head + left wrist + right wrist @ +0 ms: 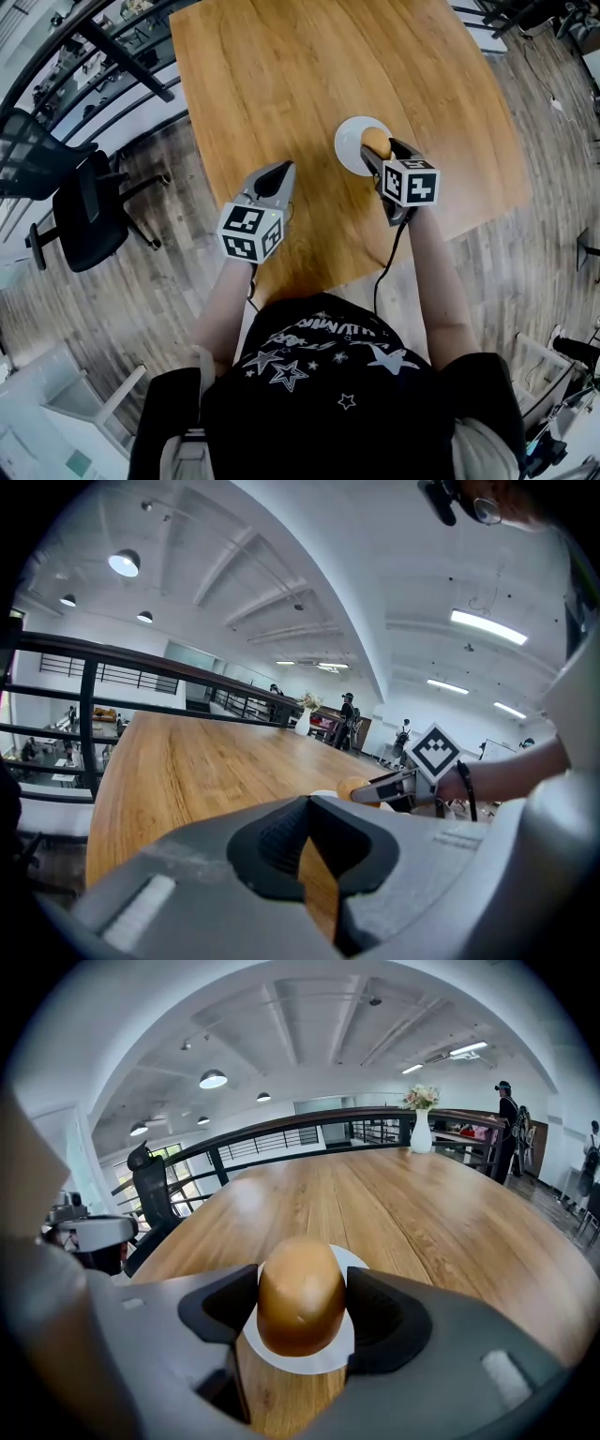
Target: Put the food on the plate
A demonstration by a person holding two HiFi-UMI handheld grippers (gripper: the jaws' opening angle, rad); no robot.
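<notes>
A golden-brown bun (376, 142) (300, 1293) sits between the jaws of my right gripper (382, 148) (300, 1305), whose pads press on both of its sides. The bun is over a small round white plate (349, 142) (311, 1360) on the wooden table (281, 75); whether it rests on the plate I cannot tell. My left gripper (278, 172) (306, 803) hovers over the table to the left of the plate, tips together and holding nothing. In the left gripper view the bun (352, 787) and the right gripper (394, 785) show at the right.
A black office chair (84, 211) stands on the floor left of the table. A black railing (281, 1138) runs behind the table's far side, and a white vase with flowers (421, 1133) stands at its far end. People stand far off at the right.
</notes>
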